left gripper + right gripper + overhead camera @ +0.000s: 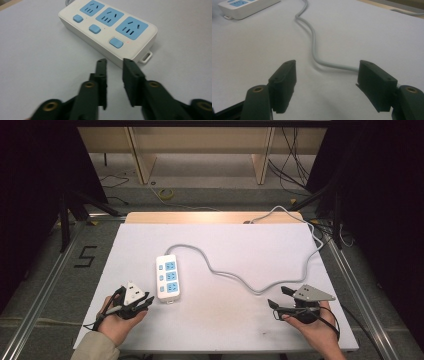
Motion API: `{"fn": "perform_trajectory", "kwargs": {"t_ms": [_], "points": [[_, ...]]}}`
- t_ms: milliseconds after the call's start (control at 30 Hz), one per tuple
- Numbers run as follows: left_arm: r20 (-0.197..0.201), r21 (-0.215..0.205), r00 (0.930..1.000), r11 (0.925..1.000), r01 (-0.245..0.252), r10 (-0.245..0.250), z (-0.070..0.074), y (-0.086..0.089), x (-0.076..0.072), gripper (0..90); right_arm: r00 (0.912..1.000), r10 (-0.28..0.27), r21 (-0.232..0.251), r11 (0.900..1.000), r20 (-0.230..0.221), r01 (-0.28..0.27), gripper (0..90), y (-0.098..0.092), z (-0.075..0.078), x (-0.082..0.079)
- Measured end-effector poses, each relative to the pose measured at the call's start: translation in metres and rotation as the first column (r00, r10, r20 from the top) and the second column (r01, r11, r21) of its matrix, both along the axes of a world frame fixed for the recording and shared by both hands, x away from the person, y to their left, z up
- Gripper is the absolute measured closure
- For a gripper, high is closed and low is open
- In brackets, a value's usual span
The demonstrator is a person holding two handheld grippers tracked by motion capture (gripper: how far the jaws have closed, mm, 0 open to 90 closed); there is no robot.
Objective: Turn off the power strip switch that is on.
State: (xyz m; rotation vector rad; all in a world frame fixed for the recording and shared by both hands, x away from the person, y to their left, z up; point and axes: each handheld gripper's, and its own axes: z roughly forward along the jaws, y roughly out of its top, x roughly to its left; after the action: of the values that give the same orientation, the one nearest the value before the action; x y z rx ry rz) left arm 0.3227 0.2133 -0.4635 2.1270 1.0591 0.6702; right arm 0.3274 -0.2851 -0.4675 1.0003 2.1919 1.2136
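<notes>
High view: power strip (168, 277) lay on white table (250, 320), grey cord (235, 277) trailing right. Left gripper (148, 301) just beside strip, jaws slightly apart, empty. Right gripper (278, 297) gaped wide near cord.

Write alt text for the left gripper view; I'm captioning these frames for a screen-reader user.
A white power strip with three blue sockets and three blue switches lies on a pale table, just beyond the left gripper. The gripper's two black jaws rise from the bottom edge, slightly apart with nothing between them, pointing at the strip's near end.
</notes>
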Motion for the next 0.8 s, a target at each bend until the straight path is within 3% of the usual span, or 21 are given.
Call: {"fn": "perform_trajectory", "kwargs": {"t_ms": [100, 167, 533, 800], "points": [[0.002, -0.002, 0.9998, 0.9998, -0.018, 0.018, 0.0025, 0.0006, -0.0003, 89.4, 1.0, 0.002, -0.016, 1.0, 0.008, -0.002, 32.9, 0.0007, 0.0005, -0.0002], [-0.017, -0.032, 0.9993, 0.9989, -0.033, 0.033, 0.0056, 0.001, -0.0002, 89.7, 0.9999, 0.005, -0.019, 1.0, 0.01, -0.004, 33.1, 0.0014, 0.0013, -0.0007], [-0.038, -0.036, 0.9985, 0.9986, -0.04, 0.039, 0.0092, -0.0011, 0.0022, 89.8, 0.9999, 0.006, -0.015, 1.0, 0.01, -0.006, 33.1, 0.0018, 0.0011, -0.0009], [-0.079, -0.044, 0.9951, 0.9971, -0.062, 0.058, 0.0092, -0.0007, 0.0054, 89.8, 0.9999, 0.007, -0.008, 1.0, 0.008, -0.007, 33.1, 0.0019, 0.001, 0.0]]}}
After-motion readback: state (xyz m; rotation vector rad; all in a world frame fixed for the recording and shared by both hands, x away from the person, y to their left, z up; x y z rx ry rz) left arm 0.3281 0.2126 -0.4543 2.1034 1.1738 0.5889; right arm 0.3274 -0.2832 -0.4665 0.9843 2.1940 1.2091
